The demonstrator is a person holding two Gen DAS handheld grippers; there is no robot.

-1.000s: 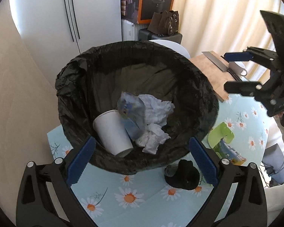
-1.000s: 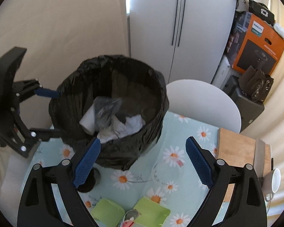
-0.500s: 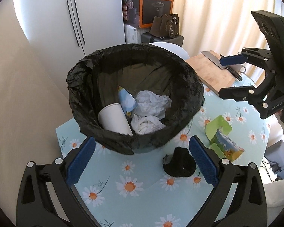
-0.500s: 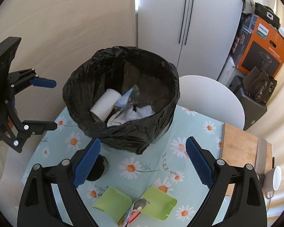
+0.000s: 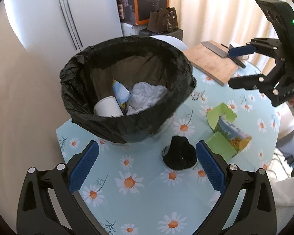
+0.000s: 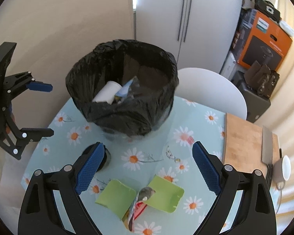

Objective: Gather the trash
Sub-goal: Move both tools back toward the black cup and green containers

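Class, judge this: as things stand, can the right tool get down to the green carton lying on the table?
Probably yes. The right tool is open and empty, and the green carton lies flat just below it with nothing over it. The black lump sits off to one side.

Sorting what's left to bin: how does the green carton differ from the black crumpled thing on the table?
The green carton is bright, printed and boxy, its flaps open; the black crumpled thing is dark, plain and shapeless. The carton lies flat and looks larger; the black thing humps up in a small mound. The carton lies further from the bin. Both rest on the table, outside the bin, with no claw touching them.
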